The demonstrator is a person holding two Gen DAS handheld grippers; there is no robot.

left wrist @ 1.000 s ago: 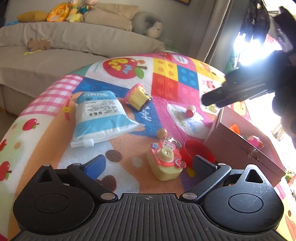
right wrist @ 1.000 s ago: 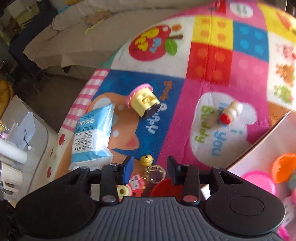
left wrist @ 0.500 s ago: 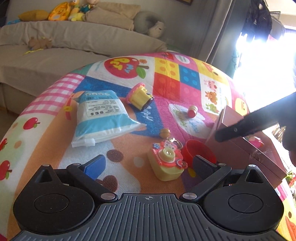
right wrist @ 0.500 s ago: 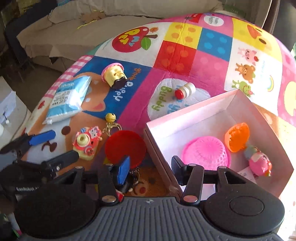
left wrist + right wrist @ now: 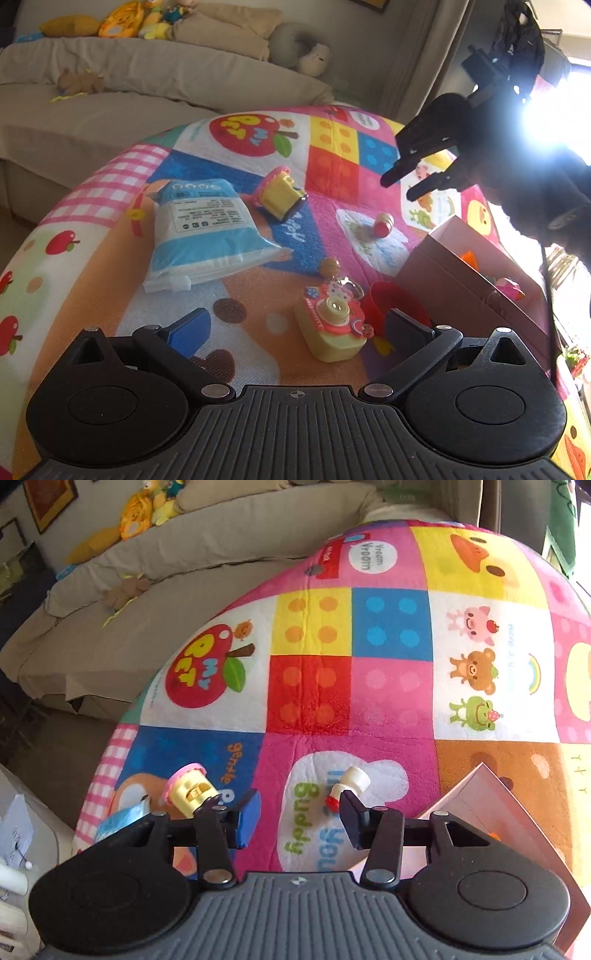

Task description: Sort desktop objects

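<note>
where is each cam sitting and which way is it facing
Left wrist: on the left gripper, low over the mat, facing the sofa; its own fingers and the right gripper show.
Right wrist: on the right gripper, tilted down at the mat; its own fingers show, closing on nothing.
Shared: small red-capped bottle, yellow-pink toy, pink box.

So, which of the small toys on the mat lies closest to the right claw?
The small white bottle with the red cap, lying on its side at the right claw; the yellow stamp toy lies further left.
</note>
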